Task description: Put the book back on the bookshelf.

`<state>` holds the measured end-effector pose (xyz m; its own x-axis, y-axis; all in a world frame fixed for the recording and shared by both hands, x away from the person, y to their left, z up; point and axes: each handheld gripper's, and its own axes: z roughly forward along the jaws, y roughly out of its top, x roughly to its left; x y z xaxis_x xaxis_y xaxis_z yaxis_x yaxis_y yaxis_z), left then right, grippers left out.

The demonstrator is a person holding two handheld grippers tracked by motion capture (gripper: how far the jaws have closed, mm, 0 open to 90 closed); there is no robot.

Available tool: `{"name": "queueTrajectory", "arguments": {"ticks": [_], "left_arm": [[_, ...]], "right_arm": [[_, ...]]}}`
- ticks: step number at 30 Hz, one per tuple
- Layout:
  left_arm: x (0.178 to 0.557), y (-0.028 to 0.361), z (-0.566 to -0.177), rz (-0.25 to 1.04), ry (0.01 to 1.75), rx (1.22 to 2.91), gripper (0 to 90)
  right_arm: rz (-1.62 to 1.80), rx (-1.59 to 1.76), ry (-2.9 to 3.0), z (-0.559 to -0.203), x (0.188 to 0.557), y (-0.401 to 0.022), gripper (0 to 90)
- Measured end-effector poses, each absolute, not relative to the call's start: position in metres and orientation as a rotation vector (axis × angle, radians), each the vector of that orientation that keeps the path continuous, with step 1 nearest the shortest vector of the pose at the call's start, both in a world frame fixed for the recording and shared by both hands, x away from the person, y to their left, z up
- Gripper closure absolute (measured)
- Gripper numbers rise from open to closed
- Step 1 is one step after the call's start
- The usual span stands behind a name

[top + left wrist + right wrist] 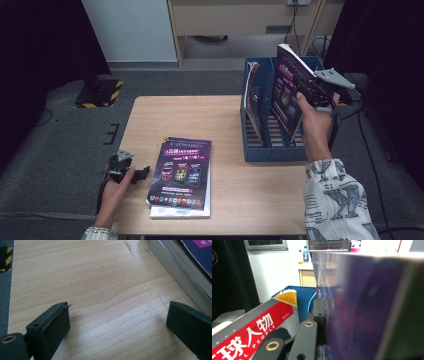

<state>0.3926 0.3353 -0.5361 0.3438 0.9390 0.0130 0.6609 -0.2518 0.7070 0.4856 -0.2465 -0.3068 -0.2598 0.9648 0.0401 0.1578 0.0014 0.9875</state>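
Note:
My right gripper (311, 89) is shut on a purple magazine (286, 92) and holds it upright and tilted over the blue file rack (275, 152), its lower edge down in a rear slot. In the right gripper view the purple cover (367, 310) sits against one black jaw. A red-and-grey magazine (254, 330) leans in the neighbouring slot (252, 95). A stack of magazines (182, 172) lies flat on the table's front. My left gripper (141, 173) rests on the wood just left of that stack, open (117, 315), nothing between its jaws; the stack's edge (180, 272) lies to the right.
The wooden table (225, 115) has bare wood between the stack and the rack. Grey floor surrounds it, with a yellow-black striped base (102, 92) at the far left. Cabinets stand behind. The rack sits at the table's right edge.

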Motion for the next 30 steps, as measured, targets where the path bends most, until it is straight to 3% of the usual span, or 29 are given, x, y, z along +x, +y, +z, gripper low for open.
{"name": "queueTrajectory", "arguments": {"ticks": [30], "left_arm": [[0.393, 0.335, -0.536, 0.589, 1.391, 2.004, 4.2]], "right_arm": [[1.323, 1.213, 1.476, -0.350, 0.499, -0.245, 82.5]]}}
